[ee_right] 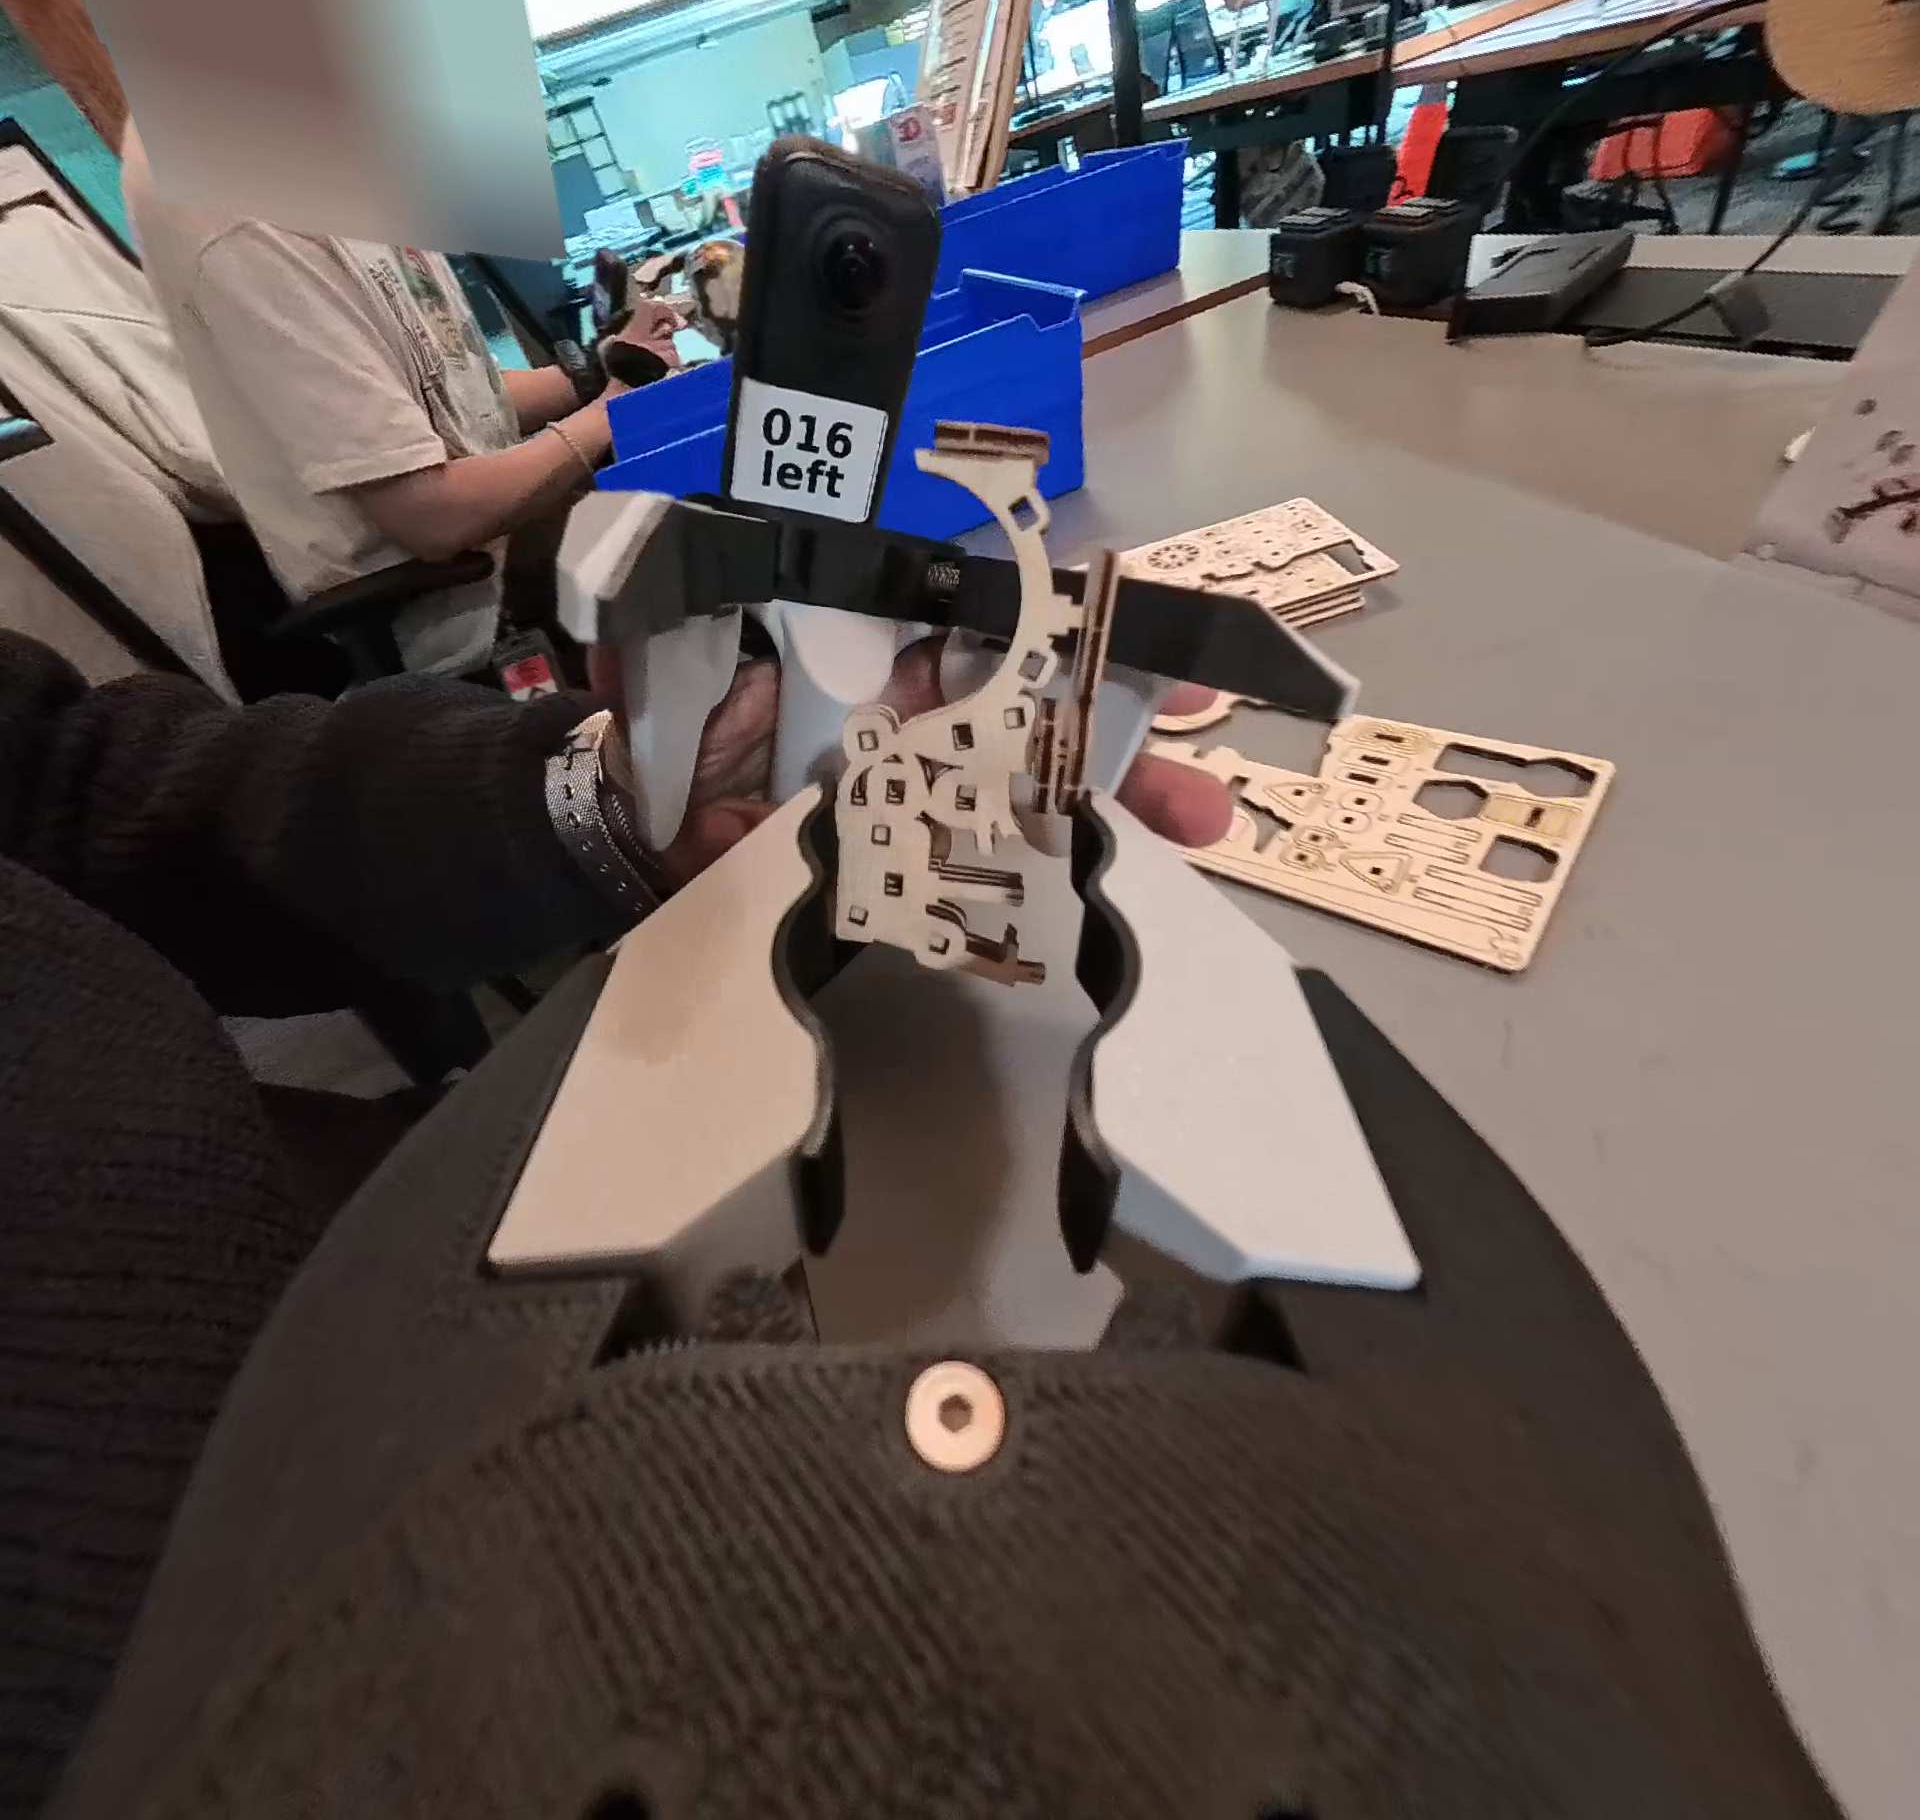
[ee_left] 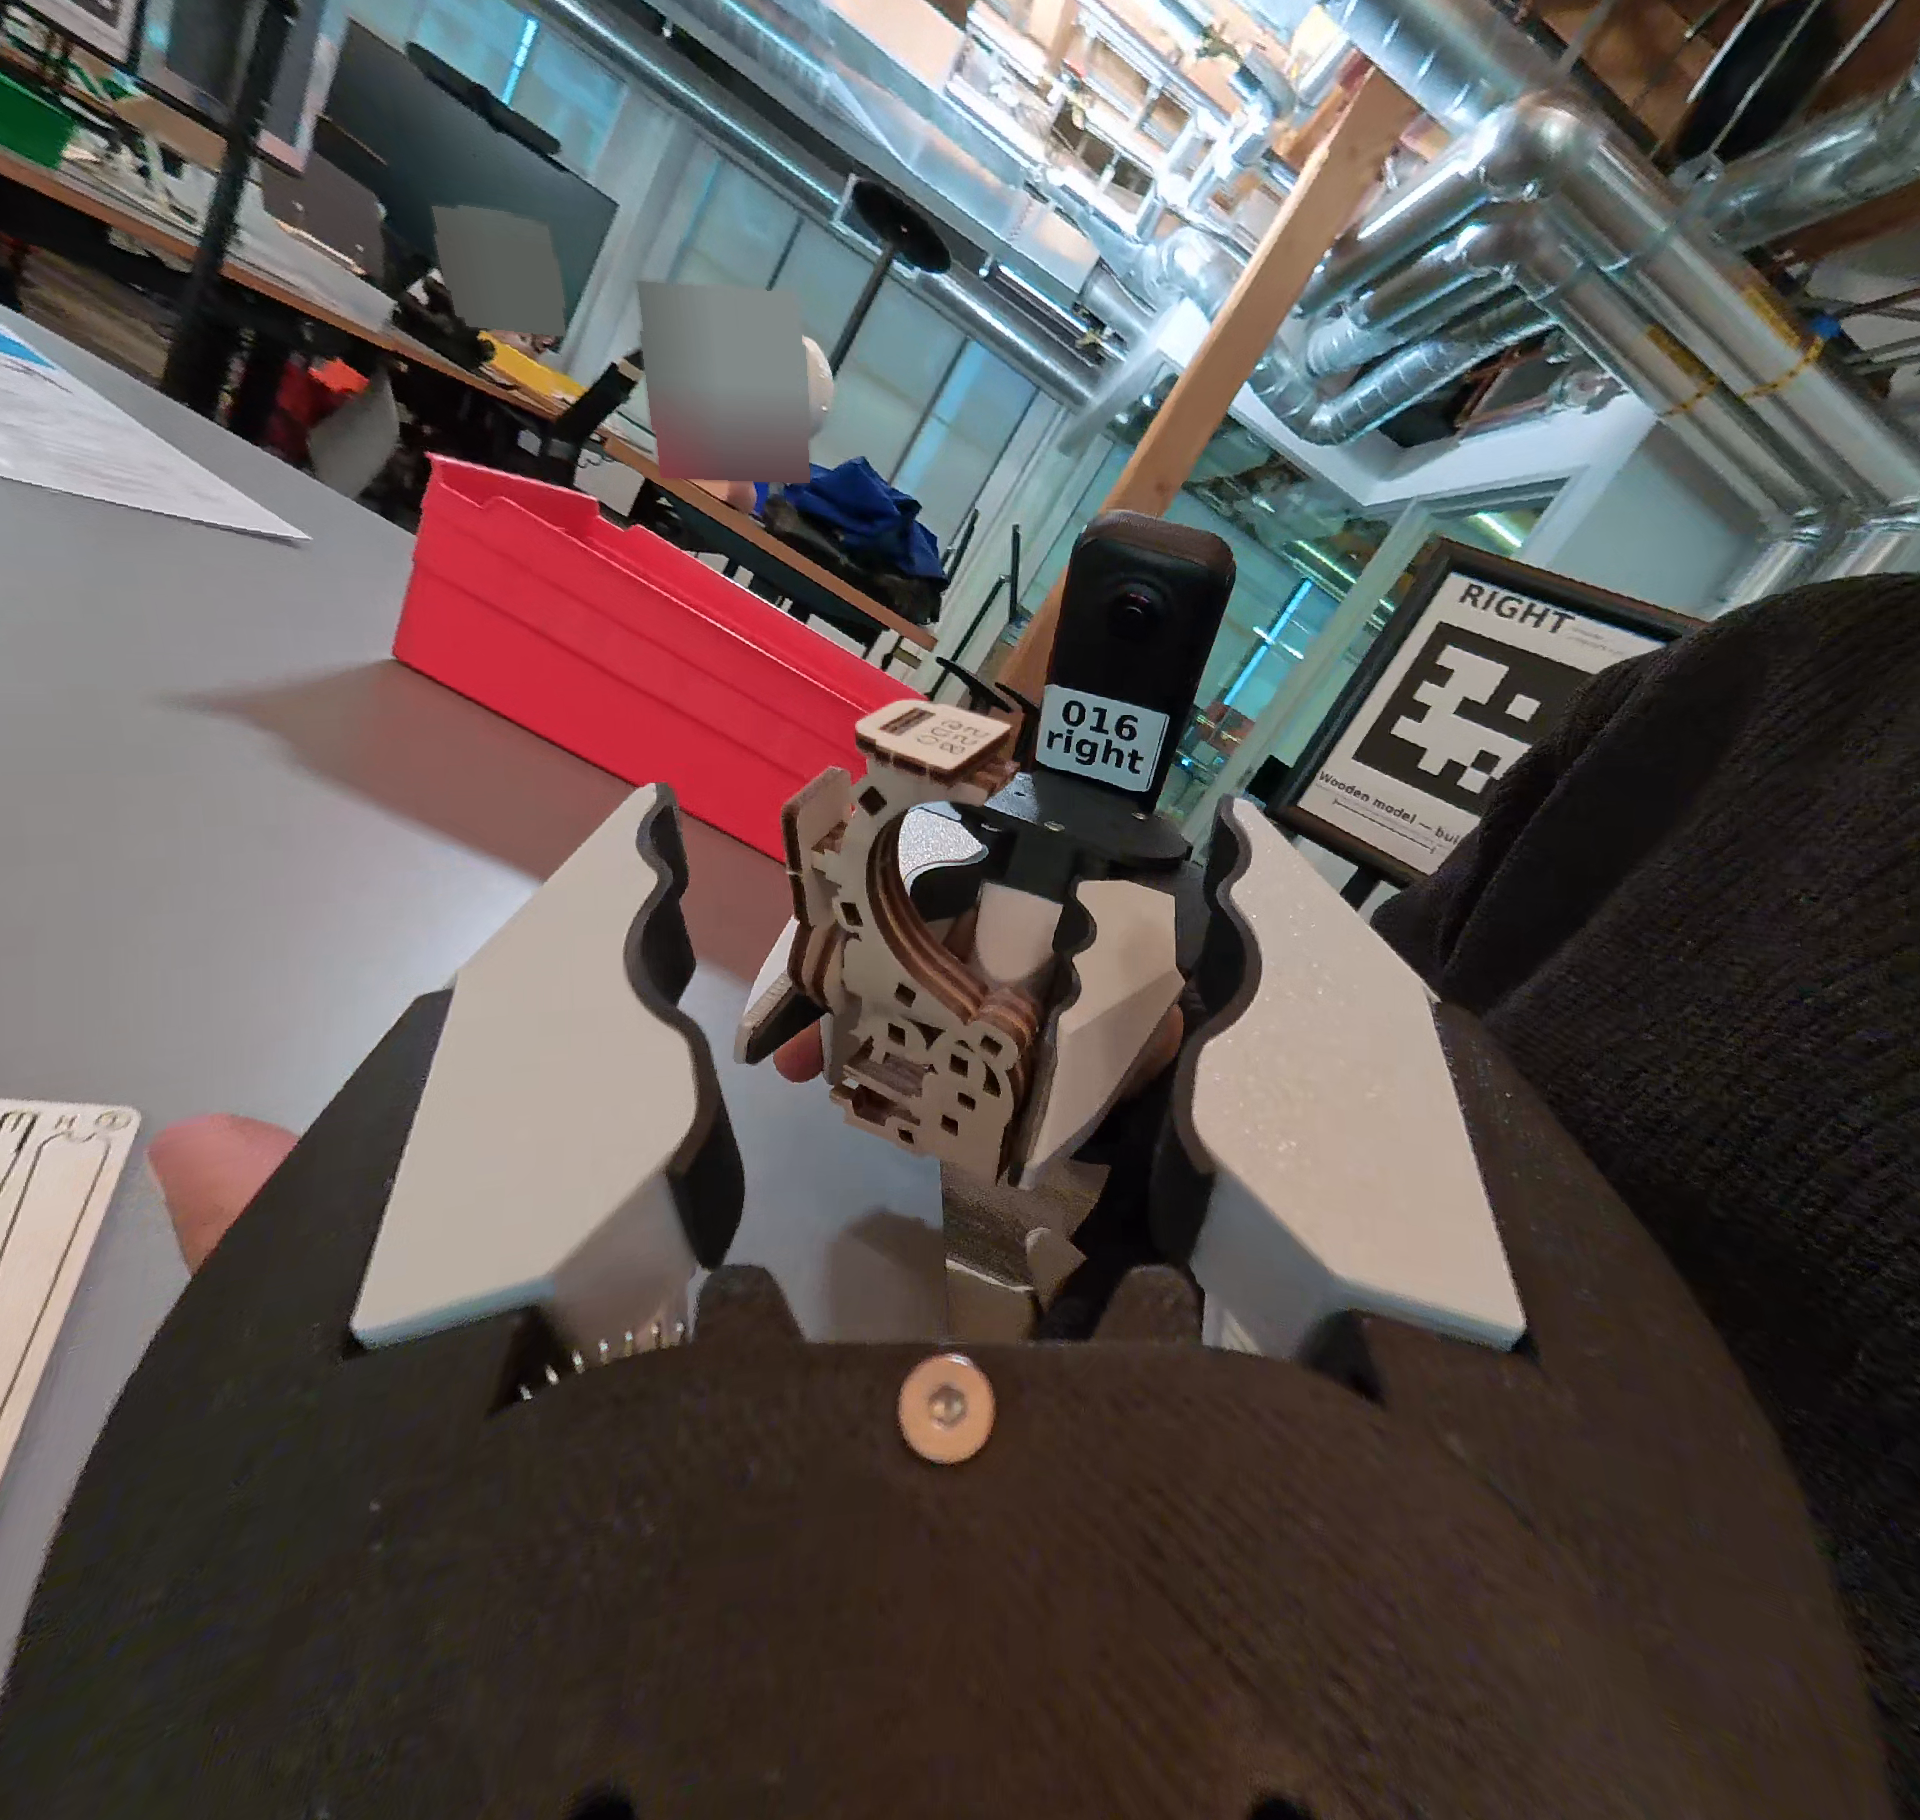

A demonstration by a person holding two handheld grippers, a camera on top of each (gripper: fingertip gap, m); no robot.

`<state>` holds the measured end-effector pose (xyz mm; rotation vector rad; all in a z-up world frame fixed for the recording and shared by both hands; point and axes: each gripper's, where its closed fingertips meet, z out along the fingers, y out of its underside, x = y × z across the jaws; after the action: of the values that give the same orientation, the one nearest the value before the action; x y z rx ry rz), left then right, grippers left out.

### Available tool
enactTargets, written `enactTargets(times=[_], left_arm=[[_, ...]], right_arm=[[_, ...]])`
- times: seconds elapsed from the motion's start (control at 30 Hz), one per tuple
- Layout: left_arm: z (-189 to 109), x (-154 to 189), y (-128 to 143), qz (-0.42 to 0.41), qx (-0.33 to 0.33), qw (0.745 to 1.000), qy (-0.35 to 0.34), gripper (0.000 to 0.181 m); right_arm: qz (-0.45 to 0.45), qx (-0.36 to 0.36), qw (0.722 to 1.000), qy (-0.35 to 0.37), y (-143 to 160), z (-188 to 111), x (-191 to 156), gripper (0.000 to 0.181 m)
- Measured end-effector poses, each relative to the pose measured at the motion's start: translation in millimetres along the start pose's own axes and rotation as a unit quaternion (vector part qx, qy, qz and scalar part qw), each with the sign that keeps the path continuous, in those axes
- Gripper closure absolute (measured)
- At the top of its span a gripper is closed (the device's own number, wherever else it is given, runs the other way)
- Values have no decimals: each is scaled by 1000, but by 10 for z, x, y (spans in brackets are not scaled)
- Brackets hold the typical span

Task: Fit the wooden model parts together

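A partly built pale plywood model (ee_right: 940, 814), with a curved arm and a small flat top, is held upright above the grey table (ee_right: 1558, 1147). My right gripper (ee_right: 956, 820) is shut on the model's lower body, with its fingertips on either side. My left gripper (ee_left: 945, 835) is wide open and faces the right one; the model (ee_left: 914, 981) stands in the gap between its fingers, touching neither. The left gripper also shows in the right wrist view (ee_right: 956, 627), and the right gripper in the left wrist view (ee_left: 935, 1064). Bare fingers show behind both grippers.
Laser-cut plywood sheets (ee_right: 1392, 835) and a stack of them (ee_right: 1268, 565) lie on the table to the right. Another sheet (ee_left: 52, 1251) lies at the left. A red bin (ee_left: 582, 627), blue bins (ee_right: 935, 357), a framed marker sign (ee_left: 1475, 721) and a seated person (ee_right: 343, 399) surround the workspace. My right fingertips sit around 6 centimeters from my left ones.
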<state>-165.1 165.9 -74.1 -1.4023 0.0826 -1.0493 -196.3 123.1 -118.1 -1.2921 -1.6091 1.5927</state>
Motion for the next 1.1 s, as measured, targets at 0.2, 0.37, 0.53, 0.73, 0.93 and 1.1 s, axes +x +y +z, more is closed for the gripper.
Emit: enactTargets(times=[0.2,0.37,0.53,0.73,0.93,1.1], left_arm=[[139,-1,38,-19,-16,999,30,89],[163,-12,36,-23,-16,999,34,90],[104,-48,-11,-28,-2,999,22,91],[-52,-79,-102,-27,26,999,0,100],[-227,7,-182,-23,52,998,11,143],[-361,-7,-209,-19,66,997,-17,132]], right_arm=[[6,7,999,33,11,-140,79,136],[7,8,999,42,16,-169,100,136],[6,6,999,32,12,-127,83,136],[3,2,1000,9,-1,-28,40,136],[-9,-6,1000,-25,-5,100,-64,137],[-10,-11,999,-48,-13,197,-108,136]])
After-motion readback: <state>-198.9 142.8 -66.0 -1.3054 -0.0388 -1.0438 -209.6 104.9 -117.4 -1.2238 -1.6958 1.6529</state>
